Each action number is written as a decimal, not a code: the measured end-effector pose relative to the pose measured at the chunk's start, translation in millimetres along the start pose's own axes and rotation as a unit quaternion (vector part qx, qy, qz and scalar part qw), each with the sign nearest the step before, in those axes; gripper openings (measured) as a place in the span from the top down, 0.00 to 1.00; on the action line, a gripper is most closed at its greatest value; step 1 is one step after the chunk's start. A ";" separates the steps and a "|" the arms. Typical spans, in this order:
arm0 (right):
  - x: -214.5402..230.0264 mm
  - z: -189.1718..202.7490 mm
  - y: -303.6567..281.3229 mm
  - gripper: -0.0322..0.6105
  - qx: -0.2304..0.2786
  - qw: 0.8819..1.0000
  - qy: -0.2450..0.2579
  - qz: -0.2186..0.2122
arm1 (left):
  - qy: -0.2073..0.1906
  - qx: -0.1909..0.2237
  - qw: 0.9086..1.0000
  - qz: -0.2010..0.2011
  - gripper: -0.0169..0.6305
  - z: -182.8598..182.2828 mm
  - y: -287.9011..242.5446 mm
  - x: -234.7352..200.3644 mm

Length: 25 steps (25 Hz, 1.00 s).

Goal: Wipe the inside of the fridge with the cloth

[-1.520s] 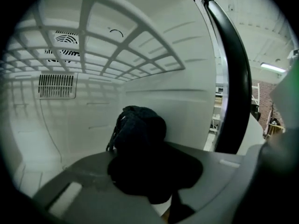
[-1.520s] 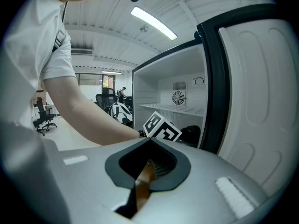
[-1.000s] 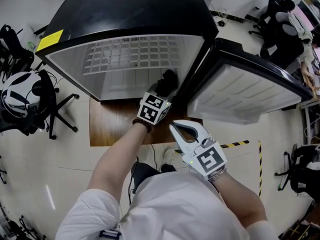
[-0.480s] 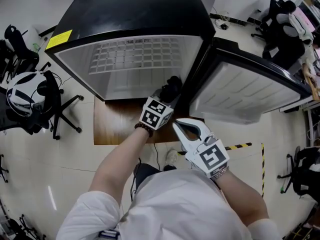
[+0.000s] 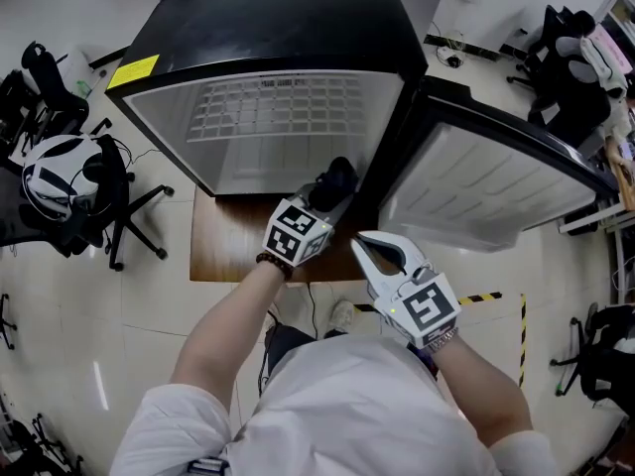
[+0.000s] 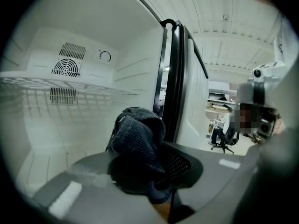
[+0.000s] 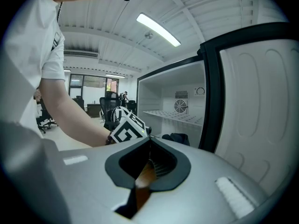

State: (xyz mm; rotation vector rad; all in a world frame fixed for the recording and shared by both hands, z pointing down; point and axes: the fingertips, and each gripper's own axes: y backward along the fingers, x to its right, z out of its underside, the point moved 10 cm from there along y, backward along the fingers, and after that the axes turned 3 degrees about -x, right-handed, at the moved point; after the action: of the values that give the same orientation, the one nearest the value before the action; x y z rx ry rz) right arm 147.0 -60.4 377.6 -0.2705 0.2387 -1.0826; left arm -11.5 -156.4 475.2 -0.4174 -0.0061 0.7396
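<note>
Two risks stood out to me from where I watched. In the head view the left gripper (image 5: pixel 331 192) was clamped narrowly on a bunched dark cloth (image 5: pixel 338 174), which sat at the lower lip of the fridge (image 5: pixel 268 28), toward the hinge corner at about 5 o'clock of the opening, with the open door (image 5: pixel 496 167) off at 3 o'clock. The right gripper (image 5: pixel 369 246) hung outside at 5 o'clock of the left one, closed on nothing. Compared with a second earlier, the left gripper and cloth had drawn back slightly toward 6 o'clock, out of the opening, while the right one had kept its place and stayed closed. In the left gripper view the jaws pinched only the lower part of the cloth, and the rest stood up in a loose hood. I judged that a hard push against a wall might drag it out of the grip, and a high sweep might snag it on the wire shelf (image 6: pixel 70 85) at 10 o'clock. In the right gripper view the jaws met with nothing between them, and the cloth showed at the fridge mouth at 1 o'clock. With that hand idle, I thought the door could swing in on the working arm.
</note>
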 end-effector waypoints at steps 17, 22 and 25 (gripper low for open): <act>38.3 -5.4 4.9 0.80 -0.011 0.996 0.018 -0.083 | -0.005 -0.001 0.989 0.146 0.86 -34.3 91.0 25.0; 49.6 -11.8 2.4 0.67 -0.015 0.993 0.002 -0.121 | -0.020 -0.022 0.980 0.197 0.86 -47.6 103.4 40.4; 48.3 -19.1 -0.1 0.59 -0.018 0.988 -0.005 -0.153 | -0.032 -0.035 0.972 0.229 0.86 -55.4 110.0 49.5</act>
State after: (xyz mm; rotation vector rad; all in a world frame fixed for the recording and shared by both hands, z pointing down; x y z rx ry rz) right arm 162.4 -105.4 356.7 -0.3529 0.2114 -1.3808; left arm -38.3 -71.6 376.6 -0.4669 0.0036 1.2117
